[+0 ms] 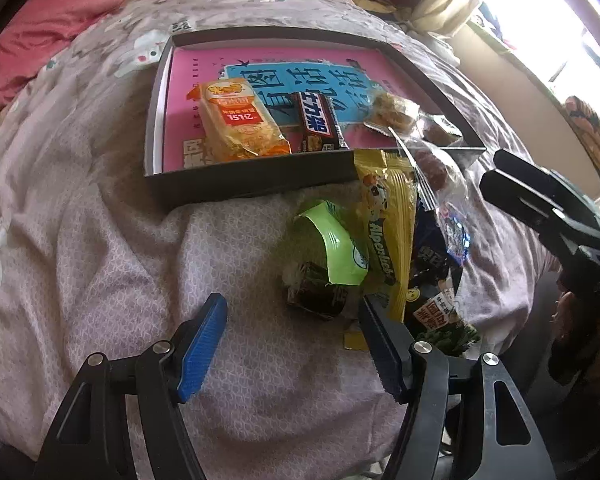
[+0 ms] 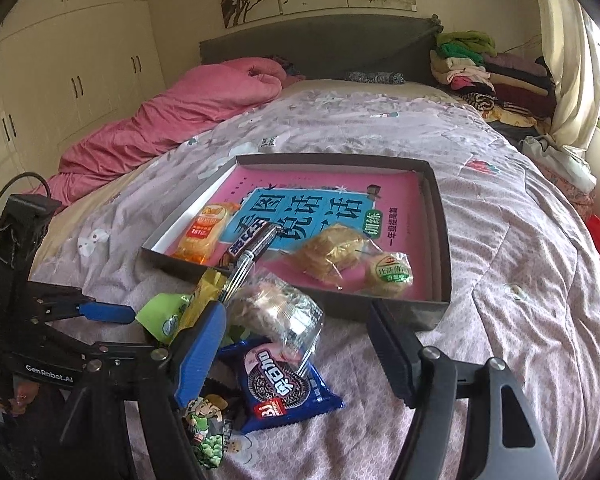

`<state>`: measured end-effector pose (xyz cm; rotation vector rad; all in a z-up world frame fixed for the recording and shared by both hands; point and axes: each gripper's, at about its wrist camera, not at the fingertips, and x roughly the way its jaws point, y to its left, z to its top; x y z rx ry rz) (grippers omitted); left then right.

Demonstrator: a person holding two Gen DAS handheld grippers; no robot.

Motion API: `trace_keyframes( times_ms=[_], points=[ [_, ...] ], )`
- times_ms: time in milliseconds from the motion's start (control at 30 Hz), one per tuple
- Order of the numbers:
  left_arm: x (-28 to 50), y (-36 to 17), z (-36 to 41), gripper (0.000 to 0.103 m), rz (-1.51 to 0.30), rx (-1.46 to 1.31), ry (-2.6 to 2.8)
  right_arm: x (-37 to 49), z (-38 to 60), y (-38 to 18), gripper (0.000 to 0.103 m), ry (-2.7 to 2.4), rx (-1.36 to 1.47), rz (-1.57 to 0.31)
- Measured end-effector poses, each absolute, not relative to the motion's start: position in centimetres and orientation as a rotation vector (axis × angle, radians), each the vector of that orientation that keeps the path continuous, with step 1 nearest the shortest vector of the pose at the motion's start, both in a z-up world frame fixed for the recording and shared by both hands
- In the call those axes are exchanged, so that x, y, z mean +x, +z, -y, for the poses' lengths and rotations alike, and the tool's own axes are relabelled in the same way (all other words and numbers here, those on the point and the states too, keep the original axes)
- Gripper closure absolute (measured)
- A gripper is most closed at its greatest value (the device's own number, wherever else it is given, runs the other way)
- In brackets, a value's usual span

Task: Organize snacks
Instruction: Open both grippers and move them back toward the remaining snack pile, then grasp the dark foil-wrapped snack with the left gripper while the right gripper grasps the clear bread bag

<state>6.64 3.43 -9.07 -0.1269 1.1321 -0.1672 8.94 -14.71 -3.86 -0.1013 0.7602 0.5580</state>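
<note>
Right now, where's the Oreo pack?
Right wrist view: the blue Oreo pack lies on the bedspread, outside the tray, just below the clear-wrapped pastry and between the right gripper fingers.

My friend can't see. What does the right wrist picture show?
A shallow dark box on a bed holds four snacks, and more packets, like the blue cookie pack, are piled in front. The right tongs hang open above that pile.

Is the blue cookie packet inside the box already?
No, the blue cookie packet lies on the bedspread in front of the box, outside its near wall.
</note>
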Motion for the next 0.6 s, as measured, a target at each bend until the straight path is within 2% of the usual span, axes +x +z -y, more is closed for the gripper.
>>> trace_keyframes(
  times_ms=[133, 400, 600],
  points=[
    [6.7, -9.5, -2.8, 0.033, -1.126, -0.087, -0.167, 8.9, 14.6, -4.0, 0.031, 0.555, -0.113, -0.763],
    [7.0, -9.7, -2.0, 0.045, -1.103, -0.062, -0.196, 9.7, 13.9, -4.9, 0.031, 0.554, -0.129, -0.790],
    [7.4, -9.9, -1.9, 0.047, -1.101, -0.073, -0.210, 10.6, 13.1, -6.0, 0.031, 0.577, -0.105, -0.839]
  ],
)
